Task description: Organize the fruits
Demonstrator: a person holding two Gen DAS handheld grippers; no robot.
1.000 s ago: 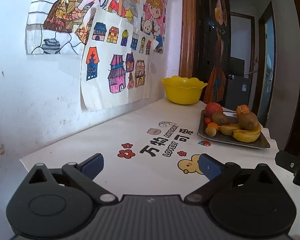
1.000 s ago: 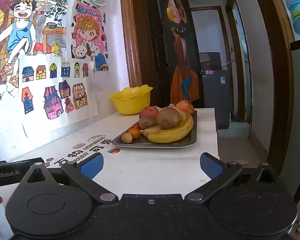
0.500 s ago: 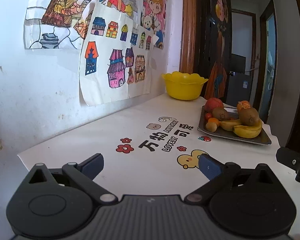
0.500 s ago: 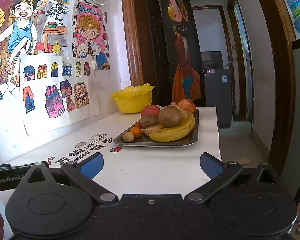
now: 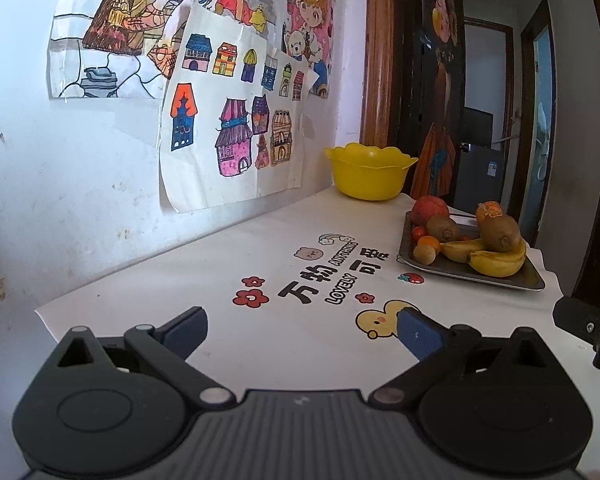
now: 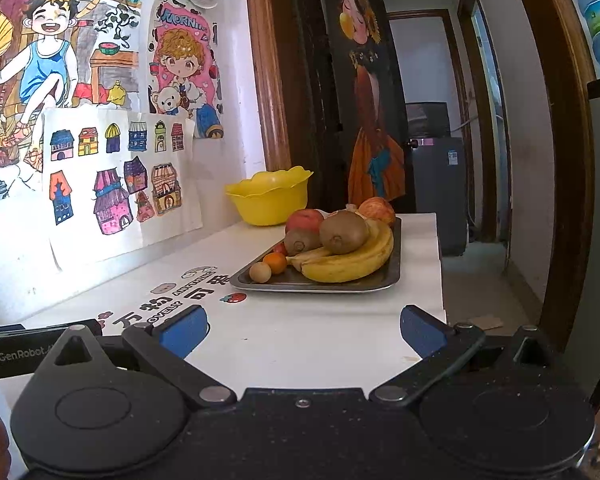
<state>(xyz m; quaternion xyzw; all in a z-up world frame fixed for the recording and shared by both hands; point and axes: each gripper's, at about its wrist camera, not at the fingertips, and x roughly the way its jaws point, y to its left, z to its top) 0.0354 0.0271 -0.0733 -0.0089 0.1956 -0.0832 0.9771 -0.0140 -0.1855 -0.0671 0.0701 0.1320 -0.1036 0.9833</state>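
A metal tray (image 5: pixel 528 280) (image 6: pixel 394 276) sits on the white table and holds bananas (image 5: pixel 498 262) (image 6: pixel 352 258), two kiwis (image 5: pixel 500 232) (image 6: pixel 342 232), red apples (image 5: pixel 430 208) (image 6: pixel 304 220), a small orange fruit (image 6: pixel 276 262) and a small tan round fruit (image 6: pixel 260 272). A yellow bowl (image 5: pixel 370 176) (image 6: pixel 270 196) stands behind the tray by the wall. My left gripper (image 5: pixel 302 330) is open and empty, low over the near table. My right gripper (image 6: pixel 304 328) is open and empty, facing the tray from a distance.
The table (image 5: pixel 204 280) has a white cloth with printed letters and cartoon stickers. Drawings hang on the wall at left (image 5: pixel 228 120). A doorway (image 6: pixel 432 120) and a dark door with a painted figure (image 6: pixel 364 100) lie beyond. The table's right edge (image 6: pixel 440 264) drops to the floor.
Both grippers have drifted slightly; the left view has tilted a little, the tray sitting slightly higher. Jaws stay open. No fruit has moved.
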